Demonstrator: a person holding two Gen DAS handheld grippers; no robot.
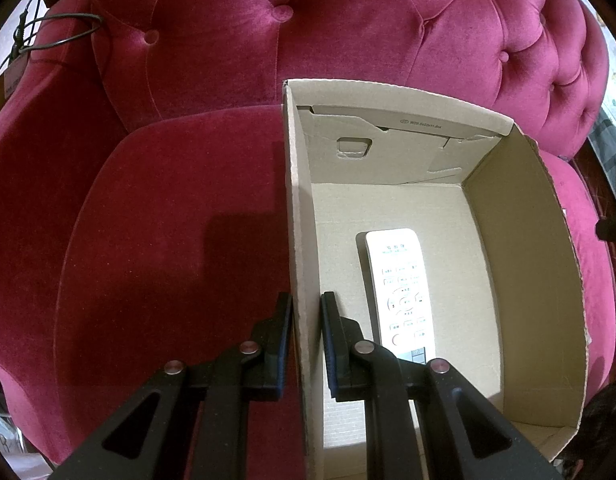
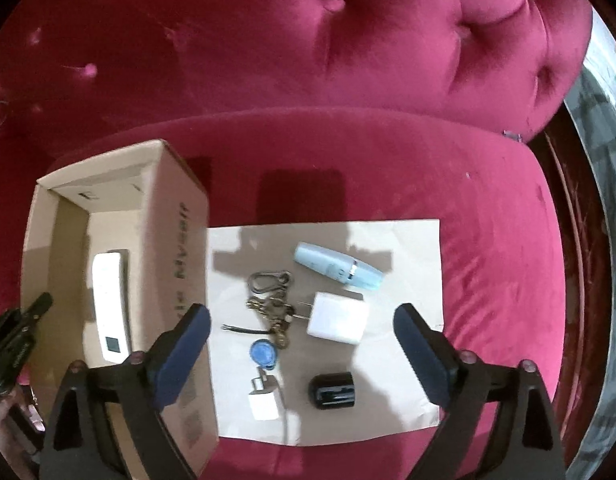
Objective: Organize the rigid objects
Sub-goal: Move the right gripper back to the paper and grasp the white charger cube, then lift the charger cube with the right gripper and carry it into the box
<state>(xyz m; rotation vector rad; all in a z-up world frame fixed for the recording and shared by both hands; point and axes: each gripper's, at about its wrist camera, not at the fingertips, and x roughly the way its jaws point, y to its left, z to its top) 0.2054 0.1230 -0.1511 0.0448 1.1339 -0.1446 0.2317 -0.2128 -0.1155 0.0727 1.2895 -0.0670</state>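
Right now the left gripper (image 1: 307,340) pinches the near left wall of the cardboard box (image 1: 298,216), one finger on each side of it. Inside, a white remote (image 1: 398,292) lies flat on the box floor. Over the brown paper sheet (image 2: 412,240) the right gripper (image 2: 302,330) hangs wide, holding nothing; beneath it the large white charger (image 2: 338,318) sits at 3 o'clock from the keys (image 2: 270,300), the black cube (image 2: 333,391) at 6 o'clock, the blue tube (image 2: 338,266) at 12

Remote (image 2: 110,312) in box (image 2: 170,216) — chargers (image 2: 337,318), keys (image 2: 270,308) on paper (image 2: 408,248) right.
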